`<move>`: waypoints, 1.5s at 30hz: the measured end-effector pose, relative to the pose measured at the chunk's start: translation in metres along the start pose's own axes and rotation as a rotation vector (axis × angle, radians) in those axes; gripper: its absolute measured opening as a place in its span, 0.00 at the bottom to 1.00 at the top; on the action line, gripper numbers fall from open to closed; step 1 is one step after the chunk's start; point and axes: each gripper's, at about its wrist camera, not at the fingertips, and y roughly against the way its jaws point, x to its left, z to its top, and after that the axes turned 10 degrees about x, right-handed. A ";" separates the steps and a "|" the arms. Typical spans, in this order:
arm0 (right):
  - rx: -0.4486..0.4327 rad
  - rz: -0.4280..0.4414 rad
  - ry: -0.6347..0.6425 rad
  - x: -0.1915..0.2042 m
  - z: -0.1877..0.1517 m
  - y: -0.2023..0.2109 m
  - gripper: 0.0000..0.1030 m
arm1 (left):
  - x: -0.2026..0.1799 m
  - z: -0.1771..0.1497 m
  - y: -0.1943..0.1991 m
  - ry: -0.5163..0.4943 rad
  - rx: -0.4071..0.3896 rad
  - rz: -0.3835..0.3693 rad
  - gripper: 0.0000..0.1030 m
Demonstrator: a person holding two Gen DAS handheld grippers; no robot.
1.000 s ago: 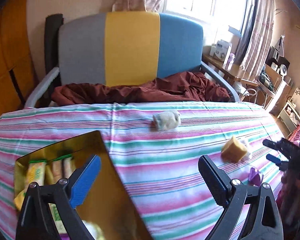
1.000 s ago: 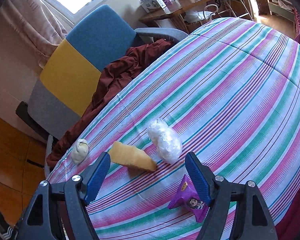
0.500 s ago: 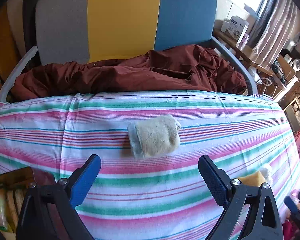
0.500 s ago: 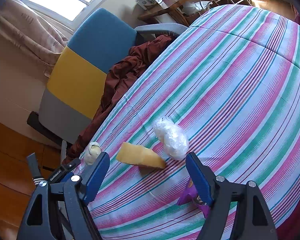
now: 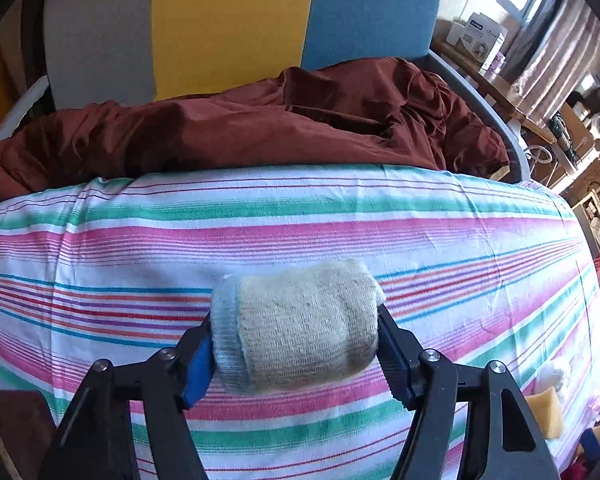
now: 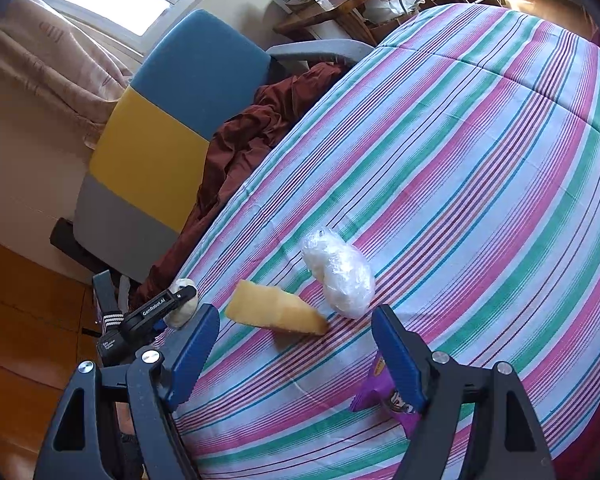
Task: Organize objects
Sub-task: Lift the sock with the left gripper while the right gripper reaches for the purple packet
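my left tool [image 5: 296,350] is pointing steeply down at the striped bed cover [image 5: 340,216], its jaws closing on a rolled beige sock [image 5: 296,328], knitted and cylindrical, lying between the pads and touching both. a maroon quilt [image 5: 260,128] is lying behind it. my right tool [image 6: 296,350] is hanging spread apart over a yellow sponge wedge [image 6: 274,314]; a crinkled plastic bundle [image 6: 338,276] and a purple packet [image 6: 384,394] are lying beside it.
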 end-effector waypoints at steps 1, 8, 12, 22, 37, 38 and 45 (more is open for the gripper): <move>-0.004 -0.005 0.001 0.000 0.001 0.000 0.77 | -0.003 -0.005 0.002 -0.012 -0.002 0.004 0.67; -0.024 -0.007 -0.070 -0.017 0.006 0.005 0.77 | -0.031 -0.063 0.017 -0.117 0.007 0.068 0.67; -0.032 0.008 -0.118 -0.029 0.008 0.009 0.77 | -0.050 -0.104 0.025 -0.174 0.006 0.079 0.67; 0.028 0.009 -0.180 -0.043 0.009 0.001 0.77 | -0.069 -0.219 0.053 -0.285 -0.096 0.071 0.67; 0.081 -0.165 -0.151 -0.041 0.007 -0.012 0.77 | -0.053 -0.268 0.056 -0.317 -0.215 -0.012 0.65; 0.104 -0.186 -0.137 -0.040 0.006 -0.016 0.77 | -0.053 -0.267 0.055 -0.317 -0.215 -0.011 0.65; 0.195 -0.315 -0.040 -0.027 -0.003 -0.039 0.77 | -0.052 -0.270 0.056 -0.318 -0.226 -0.008 0.67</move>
